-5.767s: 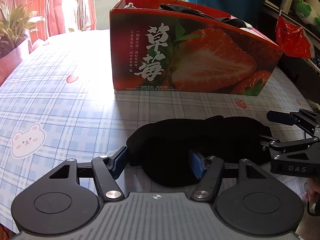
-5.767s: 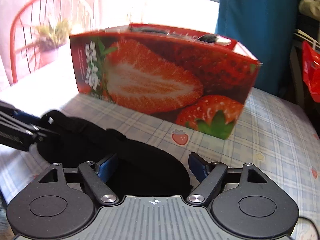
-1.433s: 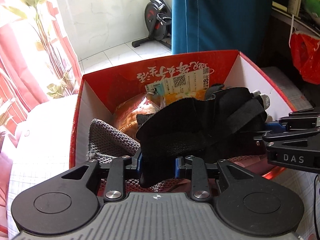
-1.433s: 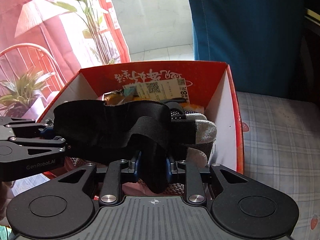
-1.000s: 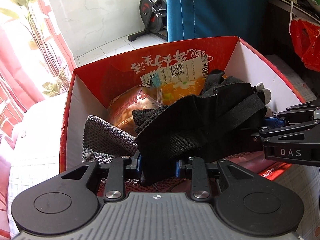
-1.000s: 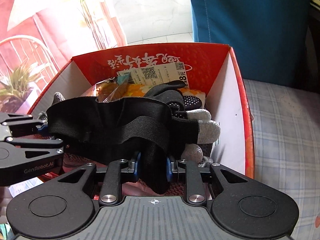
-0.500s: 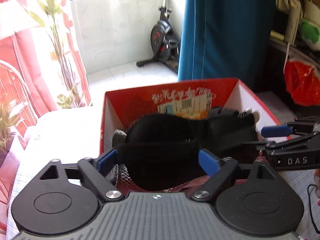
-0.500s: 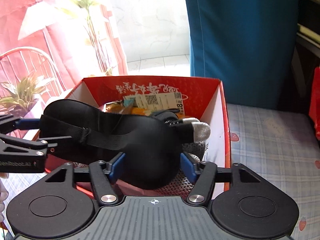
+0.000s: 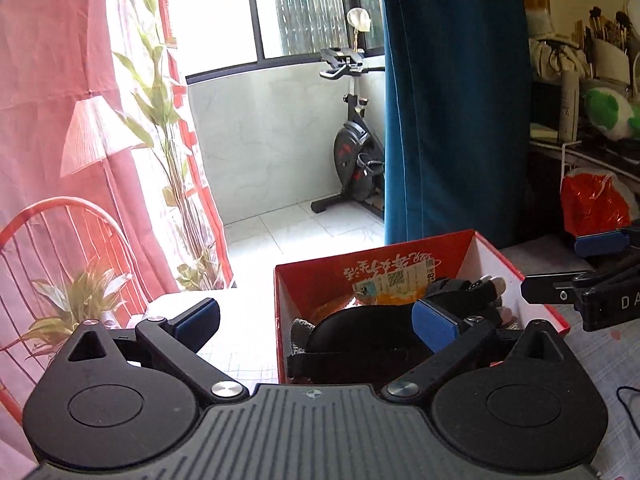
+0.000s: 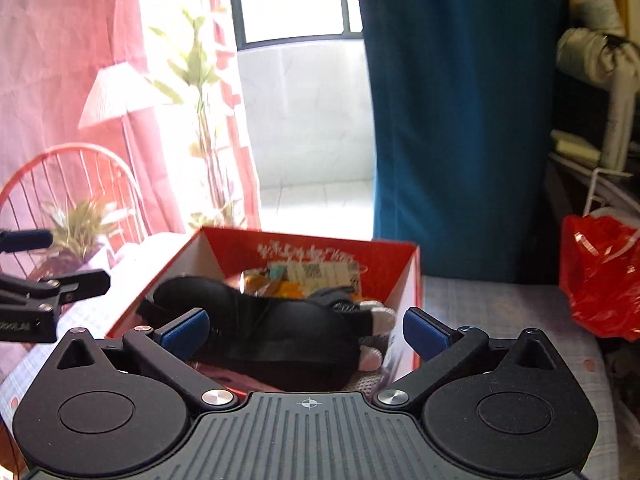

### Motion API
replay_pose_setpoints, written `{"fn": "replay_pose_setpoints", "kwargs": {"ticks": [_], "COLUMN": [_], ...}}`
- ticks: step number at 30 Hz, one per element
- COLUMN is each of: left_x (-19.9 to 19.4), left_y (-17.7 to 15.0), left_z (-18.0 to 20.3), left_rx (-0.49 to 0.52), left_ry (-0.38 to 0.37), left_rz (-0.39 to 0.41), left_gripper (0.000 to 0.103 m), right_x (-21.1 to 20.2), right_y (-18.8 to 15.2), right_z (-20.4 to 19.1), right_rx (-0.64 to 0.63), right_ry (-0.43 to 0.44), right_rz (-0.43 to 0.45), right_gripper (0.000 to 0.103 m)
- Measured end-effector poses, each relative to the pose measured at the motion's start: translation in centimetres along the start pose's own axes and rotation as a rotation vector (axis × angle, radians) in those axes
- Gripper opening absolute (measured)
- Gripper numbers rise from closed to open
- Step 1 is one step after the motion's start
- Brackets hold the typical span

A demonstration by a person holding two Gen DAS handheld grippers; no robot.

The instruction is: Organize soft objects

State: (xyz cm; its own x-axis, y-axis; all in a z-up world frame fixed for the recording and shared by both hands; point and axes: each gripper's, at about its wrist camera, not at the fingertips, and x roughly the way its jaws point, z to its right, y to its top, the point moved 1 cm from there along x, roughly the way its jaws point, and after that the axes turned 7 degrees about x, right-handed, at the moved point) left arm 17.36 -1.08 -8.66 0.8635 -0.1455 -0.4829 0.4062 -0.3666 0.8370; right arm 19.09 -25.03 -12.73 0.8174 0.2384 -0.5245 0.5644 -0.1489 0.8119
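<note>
Release stage — we held the left gripper (image 9: 316, 320) and right gripper (image 10: 306, 330) above the red box (image 10: 414, 280), jaws opening and empty. The black eye mask (image 10: 276, 320) lay inside, atop gloves; we judged this item stowed.

Both grippers, a second ago clamped on the black eye mask (image 10: 276, 332), are opening and now stand above the red box (image 9: 400, 258); the mask lies inside it, free of the left gripper (image 9: 316, 320) and right gripper (image 10: 306, 330).
</note>
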Motion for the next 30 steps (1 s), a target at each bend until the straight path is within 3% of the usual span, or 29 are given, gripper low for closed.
{"fn": "replay_pose_setpoints", "kwargs": {"ticks": [6, 16, 22, 30], "left_x": [-6.3, -15.1, -17.3, -17.7], "left_y": [1.5, 2.2, 1.6, 1.3], "left_z": [-0.9, 0.9, 1.4, 0.7], "left_rx": [-0.093, -0.093, -0.083, -0.098], "left_ry": [-0.054, 0.016, 0.116, 0.141], "left_rz": [0.058, 0.161, 0.182, 0.178], "left_gripper": [0.103, 0.103, 0.103, 0.103], "right_x": [-5.6, -15.1, -18.4, -19.6], "right_y": [1.3, 0.4, 0.1, -0.5], "right_z": [-0.7, -3.0, -4.3, -5.3], "right_rx": [0.043, 0.039, 0.043, 0.021], "right_ry": [-0.030, -0.041, -0.024, -0.039], "right_rz": [0.098, 0.245, 0.270, 0.275], "right_gripper": [0.103, 0.103, 0.103, 0.103]}}
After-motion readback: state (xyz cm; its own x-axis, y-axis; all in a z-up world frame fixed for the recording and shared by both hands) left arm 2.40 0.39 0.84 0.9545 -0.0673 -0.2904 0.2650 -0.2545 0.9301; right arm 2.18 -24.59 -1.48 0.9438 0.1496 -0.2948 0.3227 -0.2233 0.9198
